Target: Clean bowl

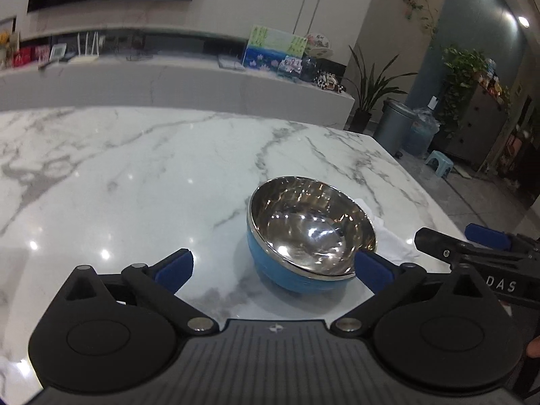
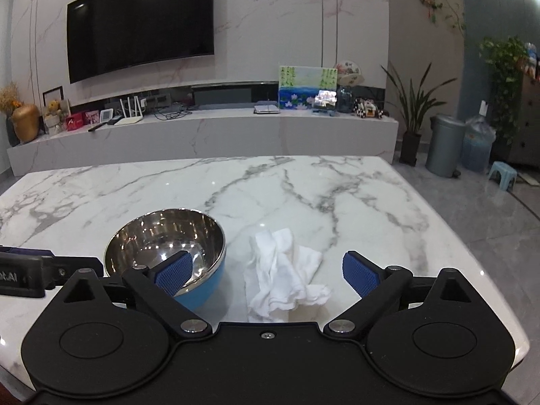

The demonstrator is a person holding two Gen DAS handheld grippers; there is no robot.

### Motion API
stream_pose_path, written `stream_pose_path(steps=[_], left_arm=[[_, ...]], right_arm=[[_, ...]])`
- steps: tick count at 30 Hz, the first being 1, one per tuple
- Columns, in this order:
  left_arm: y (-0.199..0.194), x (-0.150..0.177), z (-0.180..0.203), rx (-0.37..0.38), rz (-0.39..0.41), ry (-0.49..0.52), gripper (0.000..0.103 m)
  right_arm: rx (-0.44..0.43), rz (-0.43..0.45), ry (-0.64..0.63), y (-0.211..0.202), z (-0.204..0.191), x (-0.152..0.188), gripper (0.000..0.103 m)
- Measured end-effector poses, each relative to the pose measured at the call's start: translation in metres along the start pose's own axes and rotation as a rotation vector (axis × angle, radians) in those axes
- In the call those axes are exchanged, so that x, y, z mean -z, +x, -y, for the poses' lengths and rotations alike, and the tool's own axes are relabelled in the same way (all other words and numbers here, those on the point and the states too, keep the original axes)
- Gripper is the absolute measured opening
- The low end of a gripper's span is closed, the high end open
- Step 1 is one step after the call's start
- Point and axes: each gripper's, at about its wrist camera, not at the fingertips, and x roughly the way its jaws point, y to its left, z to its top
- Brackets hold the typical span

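Observation:
A bowl [image 1: 310, 226], shiny steel inside and blue outside, stands on the marble table [image 1: 135, 175]. It also shows in the right wrist view [image 2: 162, 239]. A crumpled white cloth [image 2: 287, 273] lies just right of it; in the left wrist view only an edge of the cloth [image 1: 391, 239] shows behind the bowl. My left gripper [image 1: 273, 270] is open and empty, its right fingertip close to the bowl's near rim. My right gripper [image 2: 268, 271] is open and empty, with the cloth lying between its fingers.
The table's right edge [image 2: 472, 256] drops to a grey tiled floor. Beyond the far edge stand a low marble TV bench [image 2: 202, 135], potted plants [image 2: 411, 114], a grey bin [image 2: 445, 145] and a small blue stool [image 2: 503, 173]. The right gripper's body [image 1: 479, 256] shows at the right of the left wrist view.

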Motion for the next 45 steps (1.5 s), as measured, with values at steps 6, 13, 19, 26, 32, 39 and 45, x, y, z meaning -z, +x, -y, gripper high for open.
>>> stream_pose_path(steps=[6, 13, 19, 26, 32, 39, 45], left_arm=[[0.0, 0.004, 0.003, -0.083, 0.015, 0.023, 0.102], [-0.007, 0.008, 0.009, -0.168, 0.056, 0.057, 0.102], [-0.008, 0.01, 0.014, -0.208, 0.054, 0.096, 0.102], [-0.006, 0.009, 0.015, -0.219, 0.038, 0.105, 0.102], [-0.009, 0.01, 0.02, -0.222, 0.035, 0.123, 0.102], [-0.008, 0.01, 0.022, -0.223, 0.032, 0.142, 0.102], [-0.007, 0.011, 0.024, -0.23, 0.022, 0.156, 0.102]], right_arm=[[0.006, -0.007, -0.011, 0.004, -0.005, 0.007, 0.095], [0.001, -0.018, -0.019, 0.007, -0.01, 0.013, 0.095], [-0.006, -0.013, -0.016, 0.008, -0.008, 0.014, 0.095], [-0.019, -0.01, -0.031, 0.006, -0.011, 0.015, 0.095], [-0.03, -0.007, -0.027, 0.002, -0.01, 0.014, 0.095], [-0.037, -0.007, -0.024, 0.001, -0.009, 0.014, 0.095], [-0.037, -0.007, -0.023, 0.001, -0.009, 0.013, 0.095]])
